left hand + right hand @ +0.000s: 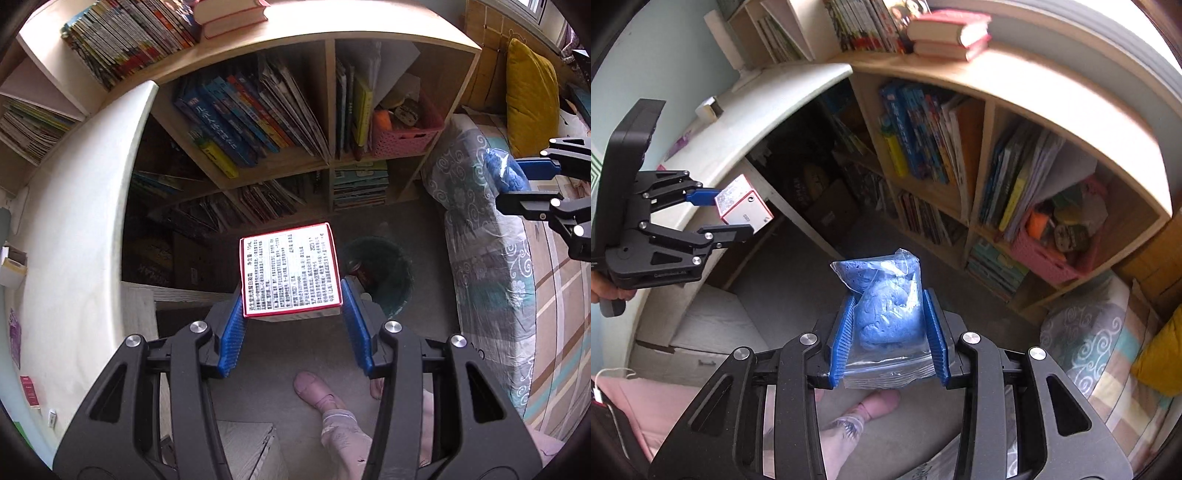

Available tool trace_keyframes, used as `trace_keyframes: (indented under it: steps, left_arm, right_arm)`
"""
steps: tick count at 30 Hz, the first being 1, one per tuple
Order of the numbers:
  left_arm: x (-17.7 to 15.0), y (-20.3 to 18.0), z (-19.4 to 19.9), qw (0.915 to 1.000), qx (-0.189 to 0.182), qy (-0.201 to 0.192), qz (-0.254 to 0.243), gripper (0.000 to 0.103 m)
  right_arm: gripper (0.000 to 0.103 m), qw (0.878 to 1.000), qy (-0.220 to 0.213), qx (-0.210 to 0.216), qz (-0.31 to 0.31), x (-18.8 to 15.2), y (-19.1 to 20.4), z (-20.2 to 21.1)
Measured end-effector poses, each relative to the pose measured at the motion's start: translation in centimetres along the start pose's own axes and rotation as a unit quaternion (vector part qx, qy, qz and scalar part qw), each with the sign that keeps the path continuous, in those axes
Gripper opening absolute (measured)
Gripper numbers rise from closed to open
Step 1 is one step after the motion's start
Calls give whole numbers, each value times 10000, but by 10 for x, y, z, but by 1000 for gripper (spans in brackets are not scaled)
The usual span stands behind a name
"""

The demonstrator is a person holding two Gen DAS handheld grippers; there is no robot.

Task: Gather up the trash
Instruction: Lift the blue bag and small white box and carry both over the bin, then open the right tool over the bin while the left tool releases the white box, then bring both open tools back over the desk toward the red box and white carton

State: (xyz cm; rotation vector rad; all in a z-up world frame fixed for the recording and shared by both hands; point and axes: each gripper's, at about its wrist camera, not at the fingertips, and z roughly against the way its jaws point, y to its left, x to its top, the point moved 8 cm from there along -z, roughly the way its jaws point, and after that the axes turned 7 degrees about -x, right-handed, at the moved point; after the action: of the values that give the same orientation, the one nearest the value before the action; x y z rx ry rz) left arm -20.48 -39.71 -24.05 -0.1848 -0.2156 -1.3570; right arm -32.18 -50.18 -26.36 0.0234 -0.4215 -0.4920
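My left gripper [291, 295] is shut on a small white box [290, 271] with a red rim and printed text, held above the floor. Just beyond the box, on the floor, stands a dark green trash bin [391, 273] with some rubbish inside. My right gripper [890, 325] is shut on a clear plastic bag of blue dough-like stuff [888, 310]. In the right wrist view the left gripper [727, 214] appears at the left with the box [742, 205]. The right gripper [517, 177] with its blue bag [504, 168] shows at the right edge of the left wrist view.
A wooden bookshelf [325, 162] full of books, with a pink basket [402, 138], stands behind the bin. A white curved desk [85, 206] lies at the left, a bed [491, 266] with a yellow cushion [532, 99] at the right. A person's slippered foot [321, 391] is below.
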Motion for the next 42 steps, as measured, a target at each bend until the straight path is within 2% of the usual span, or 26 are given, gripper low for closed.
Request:
trace_keyframes:
  steps: [6,16,20,27,33,34,35,36,37,42]
  left_arm:
    - [-5,-22,-57,9988,-147,475,38,46]
    - [-11,-47,-137,9957,-198,869,-251,46]
    - [-15,-56,-175,9938,-357,1015,-289,46]
    - [-27,-75,-223,9898,-543,1208,-526,46]
    - [-33,-83,-247,9865,-781,1370,-451,47]
    - [-33,-84,-249,9862,-797,1367,-478,48]
    - [-34,-85,-252,9859,-810,1373,-501,54]
    - [-35,-84,-255,9863,-685,1404,-533,77]
    - [-34,-84,-257,9874,-596,1354,-564,87]
    - [-34,-85,-259,9875,-521,1303,-725,87]
  right_arm:
    - [37,9991,261,178,-286,-28,-18,-39]
    - [38,9938,649,483,-766,-63,-36,-114]
    - [38,9904,858,533,-946,-78,-42,-150]
    - [38,9843,1022,646,-1287,-98,-52,-193]
    - [40,9801,1132,707,-1470,-108,-57,-212]
    - [46,9791,1150,733,-1508,-109,-58,-214]
    - [66,9778,1154,741,-1582,-110,-60,-216]
    - [72,9776,1091,691,-1662,-110,-64,-215]
    - [72,9766,1024,737,-1743,-109,-66,-214]
    - [72,9721,941,762,-2009,-107,-81,-211]
